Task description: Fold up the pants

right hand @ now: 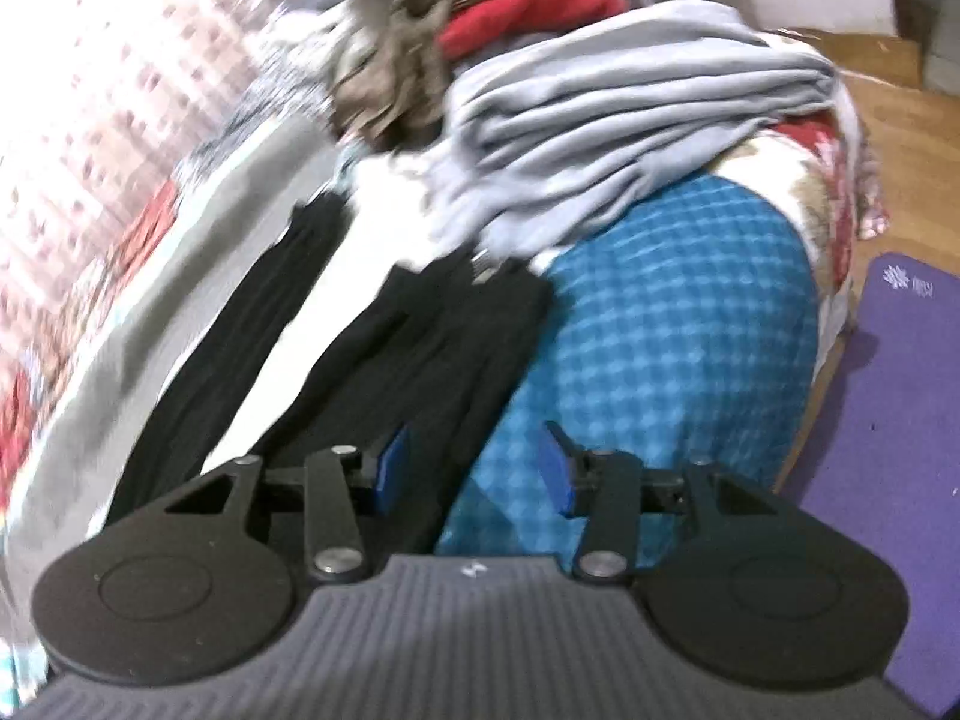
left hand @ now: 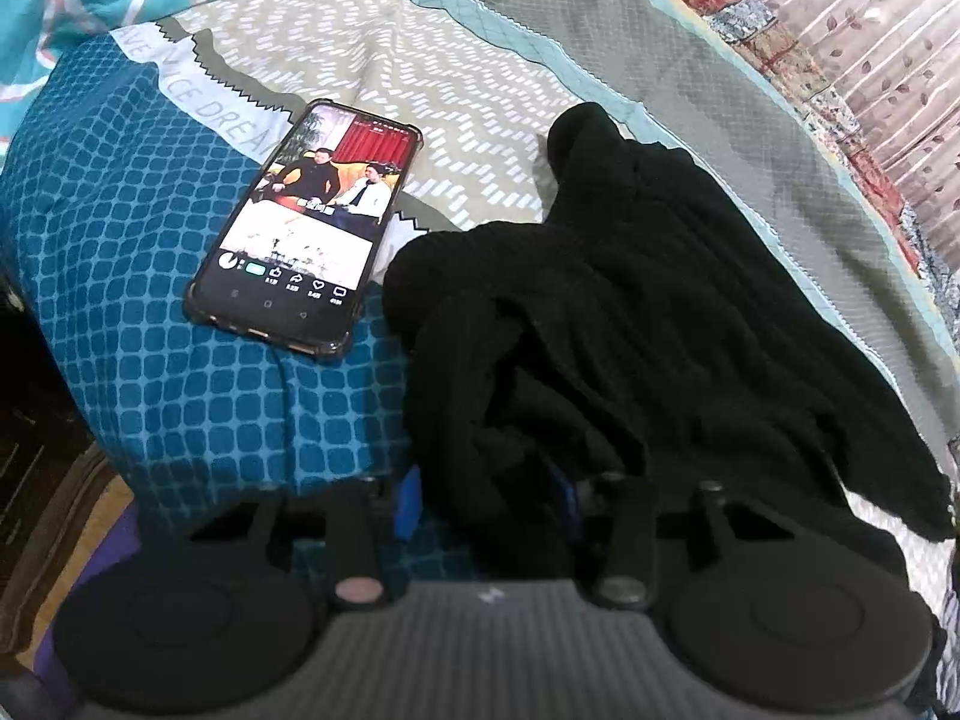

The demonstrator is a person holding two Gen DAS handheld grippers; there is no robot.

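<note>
Black ribbed pants [left hand: 630,312] lie bunched on the bed in the left wrist view. My left gripper [left hand: 489,504] is open, its blue pads [left hand: 410,507] either side of a fold of the pants that drapes between them. In the right wrist view the pants [right hand: 432,336] lie stretched out with two legs running away toward the far end. My right gripper [right hand: 474,471] is open, its left blue pad [right hand: 390,468] over the pants' near edge and its right pad [right hand: 555,474] over the blue checked bedcover [right hand: 672,330]. This view is motion-blurred.
A phone [left hand: 303,228] with a lit screen lies on the bedcover left of the pants. A pile of grey, red and brown clothes [right hand: 600,108] sits beyond the pants. A purple mat [right hand: 888,420] lies on the wooden floor to the right of the bed.
</note>
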